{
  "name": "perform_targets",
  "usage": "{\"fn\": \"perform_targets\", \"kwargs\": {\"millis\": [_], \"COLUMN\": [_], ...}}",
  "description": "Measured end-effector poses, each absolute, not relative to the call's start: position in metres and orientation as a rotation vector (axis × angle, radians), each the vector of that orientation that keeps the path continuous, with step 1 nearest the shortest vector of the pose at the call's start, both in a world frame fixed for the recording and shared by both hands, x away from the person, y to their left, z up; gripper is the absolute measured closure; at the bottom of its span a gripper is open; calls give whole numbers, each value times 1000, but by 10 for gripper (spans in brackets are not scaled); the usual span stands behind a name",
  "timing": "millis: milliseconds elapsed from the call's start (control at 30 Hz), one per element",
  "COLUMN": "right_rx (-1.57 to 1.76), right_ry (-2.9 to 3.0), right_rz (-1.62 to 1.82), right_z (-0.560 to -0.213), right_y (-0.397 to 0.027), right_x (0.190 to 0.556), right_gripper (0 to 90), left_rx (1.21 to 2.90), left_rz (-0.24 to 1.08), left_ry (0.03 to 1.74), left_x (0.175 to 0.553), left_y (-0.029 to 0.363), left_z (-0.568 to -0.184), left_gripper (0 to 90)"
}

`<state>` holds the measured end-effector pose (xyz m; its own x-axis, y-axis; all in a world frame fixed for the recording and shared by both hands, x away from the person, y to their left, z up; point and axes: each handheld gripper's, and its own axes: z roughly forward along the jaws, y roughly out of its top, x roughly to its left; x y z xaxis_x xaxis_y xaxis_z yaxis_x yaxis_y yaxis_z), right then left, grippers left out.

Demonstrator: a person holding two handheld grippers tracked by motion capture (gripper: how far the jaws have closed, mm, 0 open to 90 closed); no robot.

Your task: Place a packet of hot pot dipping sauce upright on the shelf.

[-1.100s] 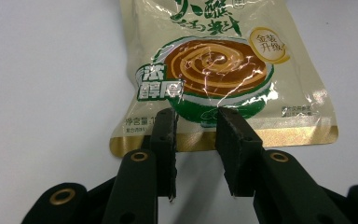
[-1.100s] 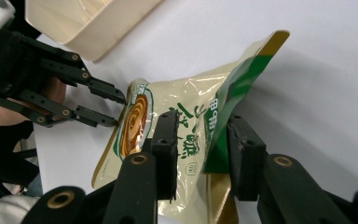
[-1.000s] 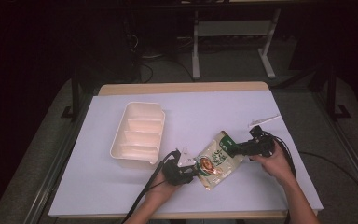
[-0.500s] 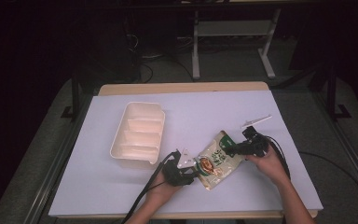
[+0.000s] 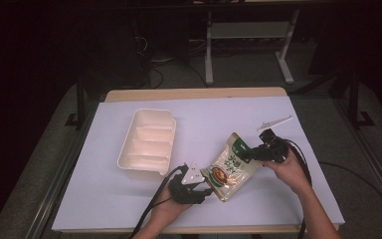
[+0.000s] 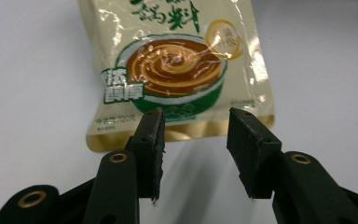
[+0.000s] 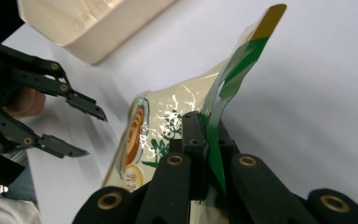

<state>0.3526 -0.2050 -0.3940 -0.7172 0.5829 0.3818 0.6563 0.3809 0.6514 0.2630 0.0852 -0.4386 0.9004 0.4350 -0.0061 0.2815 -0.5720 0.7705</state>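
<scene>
My right gripper [image 7: 204,154] has just been closing, and its jaws are now clamped on the green top edge of the sauce packet [image 5: 231,167]; in the right gripper view the foil is squeezed flat between the two black jaws, with the corner of the packet [image 7: 242,60] standing up past them. From the high view I see that same gripper [image 5: 251,152] at the upper right end of the packet, lifting that end slightly off the white table [image 5: 298,199] while the lower end lies near my other hand. My left gripper [image 6: 196,135] has just been opening: its jaws stand partly apart, a moderate gap, with nothing between them. In the left gripper view the bottom seam of the packet [image 6: 177,70] lies just beyond the jaw tips, close but not pinched. From above, the left gripper [image 5: 206,190] sits right at the packet's lower left corner. The packet is right of the middle of the table, well right of the cream divided tray [image 5: 149,143]. A small white stick [image 5: 274,122] lies on the table beyond my right hand [image 5: 289,172].
</scene>
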Motion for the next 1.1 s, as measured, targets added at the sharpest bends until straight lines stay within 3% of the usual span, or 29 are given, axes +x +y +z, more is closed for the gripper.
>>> {"fn": "perform_targets", "kwargs": {"millis": [600, 1100], "right_rx": [-1012, -969], "right_ry": [-2613, -2633], "right_rz": [-1337, -1349], "right_z": [-336, -307], "right_y": [-185, -160], "right_x": [345, 365], "right_gripper": [896, 896], "left_rx": [2178, 2168], "left_rz": [222, 220], "left_ry": [451, 417], "left_x": [236, 227], "left_y": [119, 128], "left_z": [-436, -438], "left_gripper": [465, 405]}}
